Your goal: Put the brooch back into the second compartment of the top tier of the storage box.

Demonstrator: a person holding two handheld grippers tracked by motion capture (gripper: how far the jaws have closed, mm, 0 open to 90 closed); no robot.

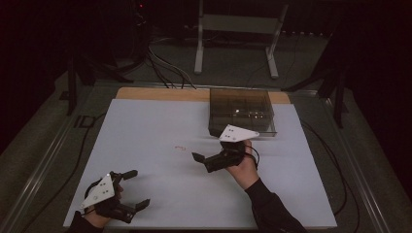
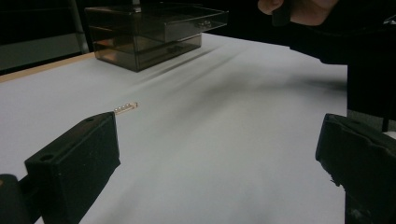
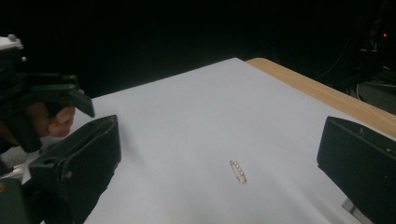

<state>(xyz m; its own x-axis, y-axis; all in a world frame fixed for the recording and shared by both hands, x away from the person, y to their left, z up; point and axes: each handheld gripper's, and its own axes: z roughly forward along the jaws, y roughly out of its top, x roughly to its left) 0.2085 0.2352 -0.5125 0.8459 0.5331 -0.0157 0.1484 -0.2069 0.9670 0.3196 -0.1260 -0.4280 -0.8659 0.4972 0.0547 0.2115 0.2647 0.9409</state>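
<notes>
A small gold bar pin [image 1: 180, 147] with a row of tiny stones lies on the white sheet [image 1: 145, 126], left of centre. My right gripper [image 1: 200, 162] points left toward it from a short way to its right, jaws wide apart and holding nothing. In the right gripper view the pin [image 3: 237, 171] lies on the sheet ahead of the open gripper [image 3: 222, 144]. My left gripper [image 1: 138, 188] rests near the front left corner, also open and empty. In the left gripper view the pin [image 2: 126, 108] lies well beyond the gripper [image 2: 219, 140].
A smoked clear plastic drawer box [image 1: 241, 111] stands at the back right of the sheet, also seen as the box [image 2: 149, 32] in the left gripper view. A strip of wooden tabletop [image 1: 160, 93] shows behind the sheet. A white stand [image 1: 238, 29] and cables are on the floor beyond.
</notes>
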